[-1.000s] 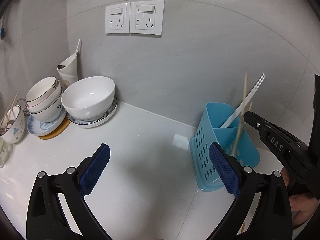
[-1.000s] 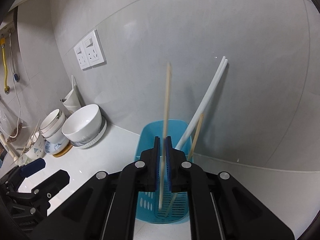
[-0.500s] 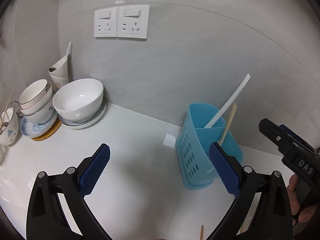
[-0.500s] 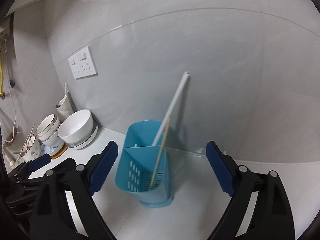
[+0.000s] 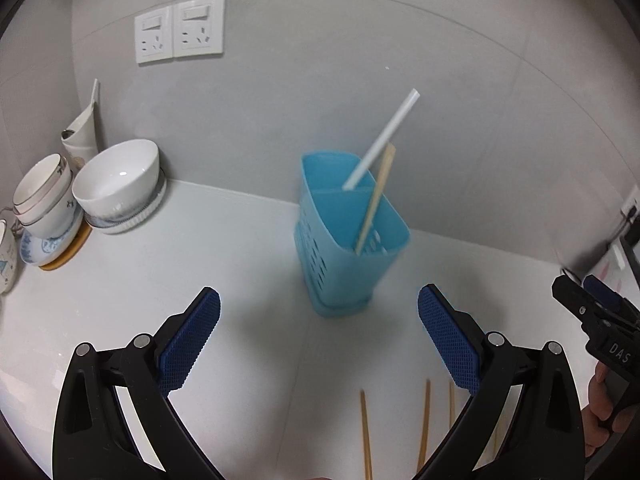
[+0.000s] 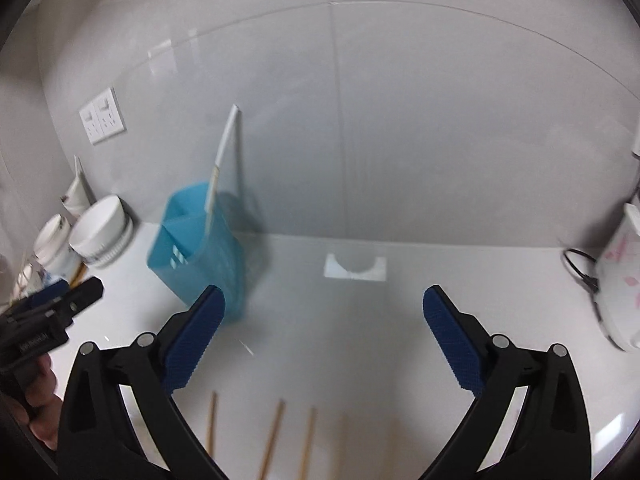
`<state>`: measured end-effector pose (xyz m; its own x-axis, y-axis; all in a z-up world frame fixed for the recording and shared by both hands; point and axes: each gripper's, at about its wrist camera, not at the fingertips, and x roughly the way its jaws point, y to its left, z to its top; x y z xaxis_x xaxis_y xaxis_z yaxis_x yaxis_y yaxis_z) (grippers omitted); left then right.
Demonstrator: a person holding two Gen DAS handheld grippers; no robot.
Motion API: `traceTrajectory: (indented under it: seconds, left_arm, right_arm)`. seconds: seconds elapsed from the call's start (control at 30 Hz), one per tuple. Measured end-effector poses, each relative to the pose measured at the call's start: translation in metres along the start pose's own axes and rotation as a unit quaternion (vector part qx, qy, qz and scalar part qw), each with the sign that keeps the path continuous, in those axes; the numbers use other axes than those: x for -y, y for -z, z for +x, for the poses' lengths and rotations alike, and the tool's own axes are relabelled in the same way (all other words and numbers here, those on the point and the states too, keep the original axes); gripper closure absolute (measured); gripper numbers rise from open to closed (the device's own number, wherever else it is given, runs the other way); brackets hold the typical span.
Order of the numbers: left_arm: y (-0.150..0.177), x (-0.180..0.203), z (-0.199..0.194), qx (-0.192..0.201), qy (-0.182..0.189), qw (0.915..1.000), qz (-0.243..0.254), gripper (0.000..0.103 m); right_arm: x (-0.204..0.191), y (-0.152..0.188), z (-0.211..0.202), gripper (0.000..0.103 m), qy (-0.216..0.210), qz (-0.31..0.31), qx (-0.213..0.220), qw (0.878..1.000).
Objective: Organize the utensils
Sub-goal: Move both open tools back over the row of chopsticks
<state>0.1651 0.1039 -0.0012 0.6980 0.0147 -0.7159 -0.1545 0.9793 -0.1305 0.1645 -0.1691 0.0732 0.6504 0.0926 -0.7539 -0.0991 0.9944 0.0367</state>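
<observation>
I am looking down at a white countertop (image 5: 208,264) that runs into a corner of glossy grey wall panels, with a double wall socket (image 5: 180,28) mounted up on the left. The blue utensil holder (image 5: 344,240) stands upright on the counter close to the back wall; a white chopstick (image 5: 384,136) leans out of its rear compartment and a wooden chopstick (image 5: 374,200) slants out of the front one. More loose wooden chopsticks (image 6: 276,436) lie flat on the counter near me, just below my grippers and well apart from the holder. Far left, a large white bowl (image 5: 116,180) sits on a ribbed plate beside a stack of smaller bowls (image 5: 42,196), with a tall white container behind them in the corner. On the right edge of the right wrist view there is a white appliance (image 6: 620,280) with a black cable, blurred. My left gripper (image 5: 318,344) has its jaws spread wide with nothing between them, only bare counter. My right gripper (image 6: 322,338) is opening, its jaws nearly at their widest and likewise empty; the holder stands ahead and to the left of its left finger.
</observation>
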Motion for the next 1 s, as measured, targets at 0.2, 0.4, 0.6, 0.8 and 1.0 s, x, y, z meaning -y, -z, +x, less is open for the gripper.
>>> traceTrajectory:
  seconds: [0.2, 0.4, 0.6, 0.8, 1.0]
  left_arm:
    - [0.036, 0.016, 0.0, -0.062, 0.031, 0.9976, 0.008, 0.006]
    - [0.074, 0.023, 0.01, -0.113, 0.009, 0.9932, 0.027, 0.006]
    - [0.107, 0.021, 0.024, -0.166, -0.003, 0.9857, 0.026, 0.006]
    - [0.133, 0.02, 0.032, -0.205, -0.011, 0.9781, 0.032, 0.006]
    - [0.155, 0.023, 0.034, -0.246, -0.029, 0.9683, 0.036, 0.007]
  right_arm:
    - [0.028, 0.05, -0.011, 0.008, 0.033, 0.004, -0.057, 0.998]
    - [0.044, 0.094, -0.016, 0.008, 0.052, 0.014, -0.103, 0.993]
    - [0.045, 0.12, -0.011, 0.008, 0.064, 0.02, -0.143, 0.987]
    - [0.045, 0.152, -0.005, 0.01, 0.073, 0.023, -0.196, 0.978]
    - [0.042, 0.175, 0.001, 0.018, 0.075, 0.026, -0.249, 0.965]
